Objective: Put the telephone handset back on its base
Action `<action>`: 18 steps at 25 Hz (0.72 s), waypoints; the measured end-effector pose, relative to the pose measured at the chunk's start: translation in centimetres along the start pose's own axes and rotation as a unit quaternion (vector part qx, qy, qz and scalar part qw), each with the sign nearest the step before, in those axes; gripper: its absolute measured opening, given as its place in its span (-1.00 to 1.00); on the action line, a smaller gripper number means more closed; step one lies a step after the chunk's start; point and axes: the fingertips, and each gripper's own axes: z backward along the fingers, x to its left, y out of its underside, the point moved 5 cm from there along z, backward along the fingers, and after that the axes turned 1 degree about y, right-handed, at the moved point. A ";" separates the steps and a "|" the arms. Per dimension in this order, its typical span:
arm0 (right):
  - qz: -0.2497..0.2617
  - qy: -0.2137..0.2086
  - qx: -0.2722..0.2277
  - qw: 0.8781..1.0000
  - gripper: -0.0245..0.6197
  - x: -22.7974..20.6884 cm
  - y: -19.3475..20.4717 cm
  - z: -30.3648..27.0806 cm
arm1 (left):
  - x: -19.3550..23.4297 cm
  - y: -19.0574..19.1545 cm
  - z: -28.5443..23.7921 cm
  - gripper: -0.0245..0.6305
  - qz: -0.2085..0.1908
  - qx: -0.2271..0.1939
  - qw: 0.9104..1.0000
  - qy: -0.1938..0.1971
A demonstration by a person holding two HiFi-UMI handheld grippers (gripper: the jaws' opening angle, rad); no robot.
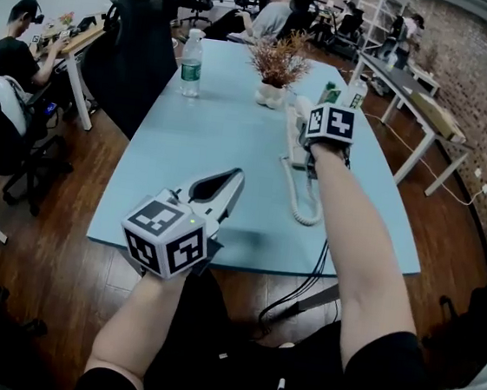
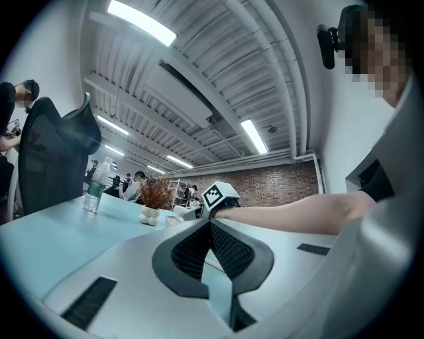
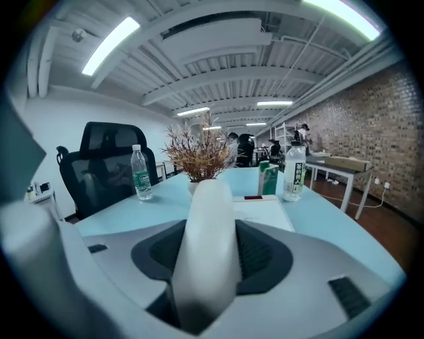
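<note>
My right gripper (image 3: 207, 228) is shut on the white telephone handset (image 3: 205, 198), which stands up between its dark pads. In the head view this gripper (image 1: 318, 121) holds the handset (image 1: 302, 111) over the white telephone base (image 1: 296, 149) at the table's far right. The flat top of the base (image 3: 265, 213) lies just beyond the jaws. A white coiled cord (image 1: 306, 201) runs from the base toward the front edge. Hovering near the front edge of the light-blue table (image 1: 215, 134) is my left gripper (image 1: 237, 177), its jaws (image 2: 211, 222) closed tip to tip with nothing between them.
A water bottle (image 1: 192, 66) and a dried plant in a white vase (image 1: 276, 78) stand at the far end of the table. A green carton (image 1: 328, 93) and a second bottle (image 1: 353, 90) stand behind the base. A black office chair (image 1: 143, 38) is at the left; people sit at other desks.
</note>
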 end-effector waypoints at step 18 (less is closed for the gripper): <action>-0.014 0.025 0.025 0.999 -0.20 -0.1 -0.3 -3.6 | 1.0 0.1 0.2 -0.93 0.007 -0.002 1.000 -0.001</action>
